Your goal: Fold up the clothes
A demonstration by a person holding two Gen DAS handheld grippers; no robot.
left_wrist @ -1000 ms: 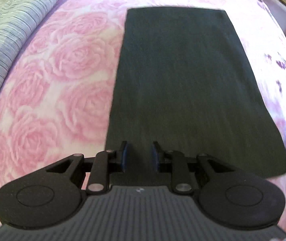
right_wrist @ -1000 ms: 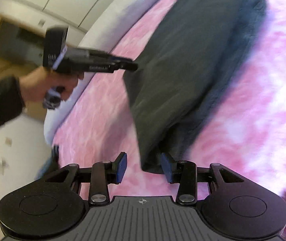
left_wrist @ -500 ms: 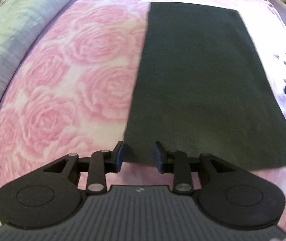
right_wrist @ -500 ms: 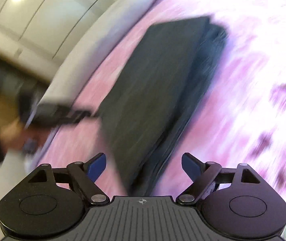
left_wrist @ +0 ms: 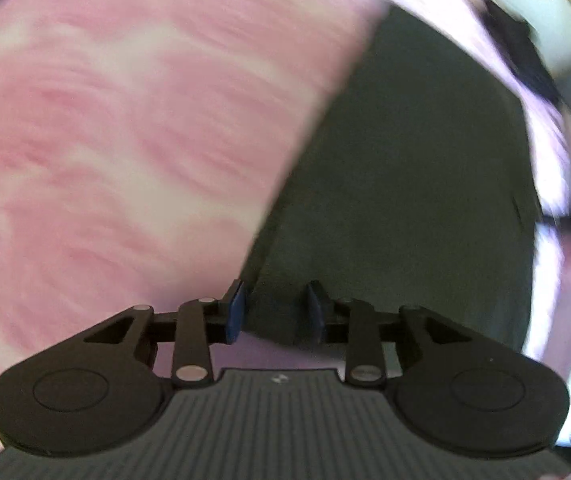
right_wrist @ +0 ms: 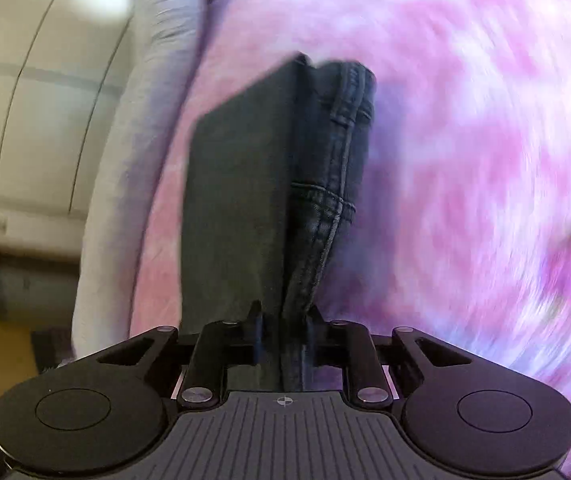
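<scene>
While both views smear with motion, the folded black jeans [right_wrist: 241, 208] read clearly enough in the right wrist view; their long axis runs from the bottom centre of the frame up towards the upper middle, the far short end square-cut, the stitched seams and layered fold edges stacked along the right-hand side; they lie on the pink rose-print bedspread [right_wrist: 465, 152], with a pale grey duvet [right_wrist: 141, 128] bunched along the left and white cupboard doors [right_wrist: 33, 92] beyond it; the right gripper [right_wrist: 283, 334] has just been closing, and its pads now clamp the near edge of the jeans, cloth pinched between them. In the left wrist view the jeans [left_wrist: 405, 184] fill the right half, slanting from the bottom centre up towards the upper right; the left gripper [left_wrist: 275, 312] has its blue pads standing a little apart around the near left corner of the cloth; whether they press it I cannot tell; the bedspread [left_wrist: 125, 140] fills the left half. No brand or writing is legible.
</scene>
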